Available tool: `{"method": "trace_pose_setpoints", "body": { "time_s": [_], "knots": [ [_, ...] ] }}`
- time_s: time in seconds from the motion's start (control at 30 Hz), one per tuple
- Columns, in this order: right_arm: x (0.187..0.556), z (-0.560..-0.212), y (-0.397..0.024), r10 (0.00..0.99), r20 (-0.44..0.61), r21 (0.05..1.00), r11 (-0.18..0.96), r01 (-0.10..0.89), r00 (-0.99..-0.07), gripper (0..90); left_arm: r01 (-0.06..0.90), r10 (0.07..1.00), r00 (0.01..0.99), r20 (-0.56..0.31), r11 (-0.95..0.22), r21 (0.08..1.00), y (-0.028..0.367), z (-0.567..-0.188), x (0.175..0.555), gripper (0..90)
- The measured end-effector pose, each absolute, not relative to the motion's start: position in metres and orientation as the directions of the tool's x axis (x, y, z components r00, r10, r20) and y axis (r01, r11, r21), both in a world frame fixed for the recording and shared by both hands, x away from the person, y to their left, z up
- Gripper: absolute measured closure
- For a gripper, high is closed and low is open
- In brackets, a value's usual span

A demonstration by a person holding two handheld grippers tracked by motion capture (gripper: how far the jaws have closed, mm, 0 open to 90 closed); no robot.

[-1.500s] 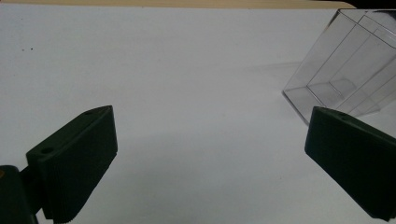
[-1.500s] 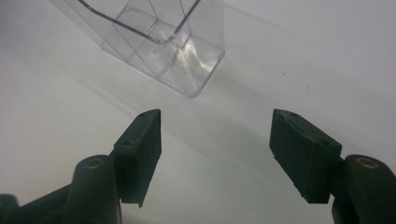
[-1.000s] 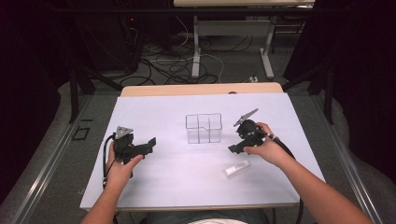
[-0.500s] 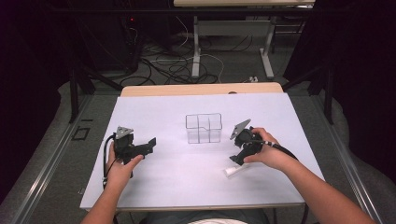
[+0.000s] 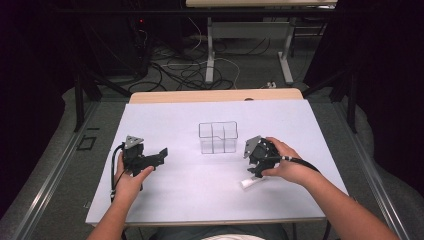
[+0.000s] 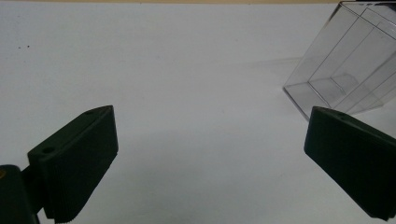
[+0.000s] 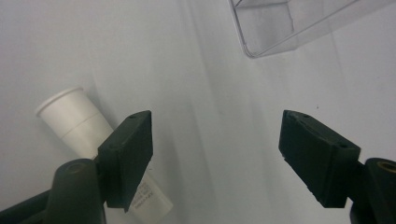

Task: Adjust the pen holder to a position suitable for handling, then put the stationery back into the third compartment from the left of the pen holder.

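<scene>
My right claw [image 5: 256,172] hangs low over the white sheet [image 5: 200,200] that covers the table, at about four o'clock from the clear plastic organizer [image 5: 218,137] in the high view, with my hand wrapped over its back and the cable trailing off along my forearm. Its jaws stand apart with nothing pressed between the pads, and they have just been closing a little. In the right gripper view [image 7: 215,158] the small white tube [image 7: 79,126] lies flat on the sheet at about nine o'clock from the gap, outside the jaws: its capped end points up and left, and its labelled body runs down behind the left jaw, so I cannot tell whether that jaw touches it. In the high view the tube [image 5: 250,183] pokes out just beneath my right claw, toward seven o'clock. The organizer, a see-through box with dividers, shows at one o'clock in the right gripper view [image 7: 289,28], well apart from the tube. My left claw [image 5: 161,155] rests in my other hand near the sheet's left side, at eight o'clock from the organizer, jaws wide apart and holding nothing; in the left gripper view [image 6: 208,154] there is bare sheet between the pads, with the organizer's corner [image 6: 345,65] at two o'clock.
</scene>
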State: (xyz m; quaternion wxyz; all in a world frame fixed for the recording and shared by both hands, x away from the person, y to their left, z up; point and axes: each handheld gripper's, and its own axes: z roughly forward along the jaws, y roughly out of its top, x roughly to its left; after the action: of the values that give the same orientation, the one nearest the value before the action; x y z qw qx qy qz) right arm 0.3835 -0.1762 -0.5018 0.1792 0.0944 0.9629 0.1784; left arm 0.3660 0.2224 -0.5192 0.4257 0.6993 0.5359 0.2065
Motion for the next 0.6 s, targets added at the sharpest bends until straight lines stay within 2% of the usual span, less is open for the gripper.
{"method": "trace_pose_setpoints", "body": {
  "time_s": [0.03, 0.13, 0.17, 0.33, 0.6],
  "knots": [
    [0.384, -0.502, -0.176, 0.246, -0.311, 0.377, 0.919, 0.118, -0.918, 26.8, 0.574, 0.925, 0.341, -0.167, -0.064, 0.816, 0.222, -0.519, 0.366, 2.9],
    [0.383, -0.502, -0.176, 0.178, -0.335, 0.348, 0.936, 0.054, -0.925, 33.1, 0.576, 0.926, 0.339, -0.168, -0.063, 0.815, 0.222, -0.519, 0.366, 2.9],
    [0.382, -0.502, -0.176, 0.134, -0.361, 0.327, 0.945, 0.01, -0.923, 33.9, 0.574, 0.925, 0.34, -0.167, -0.064, 0.816, 0.222, -0.519, 0.366, 2.9],
    [0.377, -0.499, -0.175, 0.036, -0.396, 0.285, 0.955, -0.085, -0.918, 38.0, 0.576, 0.927, 0.336, -0.168, -0.061, 0.815, 0.223, -0.519, 0.366, 2.9],
    [0.371, -0.502, -0.174, -0.035, -0.374, 0.256, 0.956, -0.139, -0.927, 39.3, 0.575, 0.928, 0.333, -0.167, -0.06, 0.816, 0.223, -0.518, 0.365, 3.1]
  ]
}}
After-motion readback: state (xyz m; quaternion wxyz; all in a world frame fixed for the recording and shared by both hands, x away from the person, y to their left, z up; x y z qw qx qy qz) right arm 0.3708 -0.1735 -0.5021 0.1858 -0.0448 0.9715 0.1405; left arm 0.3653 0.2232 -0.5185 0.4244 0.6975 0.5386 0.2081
